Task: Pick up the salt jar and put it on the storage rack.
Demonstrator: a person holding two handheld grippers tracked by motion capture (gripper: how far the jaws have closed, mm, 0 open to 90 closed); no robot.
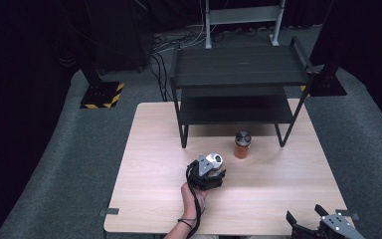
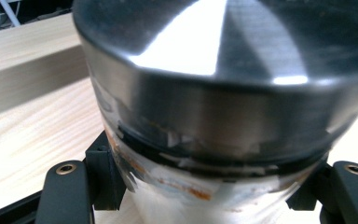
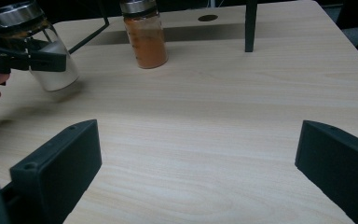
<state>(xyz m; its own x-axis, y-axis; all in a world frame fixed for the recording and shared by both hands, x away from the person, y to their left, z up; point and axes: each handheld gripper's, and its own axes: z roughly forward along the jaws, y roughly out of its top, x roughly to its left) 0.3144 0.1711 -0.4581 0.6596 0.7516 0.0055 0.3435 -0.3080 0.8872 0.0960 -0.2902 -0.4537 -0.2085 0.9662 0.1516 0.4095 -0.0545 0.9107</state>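
Note:
My left gripper (image 1: 210,172) is shut on a glass jar with a silver lid (image 1: 212,162) (image 2: 214,93), tilted, just above the wooden table (image 1: 149,194). In the right gripper view that jar (image 3: 42,51) holds white powder and sits clamped between the left gripper's black fingers (image 3: 28,58). A second jar of orange powder (image 1: 242,145) (image 3: 144,35) stands upright on the table in front of the shelf. My right gripper (image 1: 308,215) (image 3: 196,172) rests at the table's near right edge, open, with bare table between its jaws.
A black two-tier shelf (image 1: 238,74) stands at the table's far side, its legs (image 3: 250,25) on the tabletop. Grey carpet surrounds the table. A yellow-and-black striped stand base (image 1: 102,95) sits at the far left.

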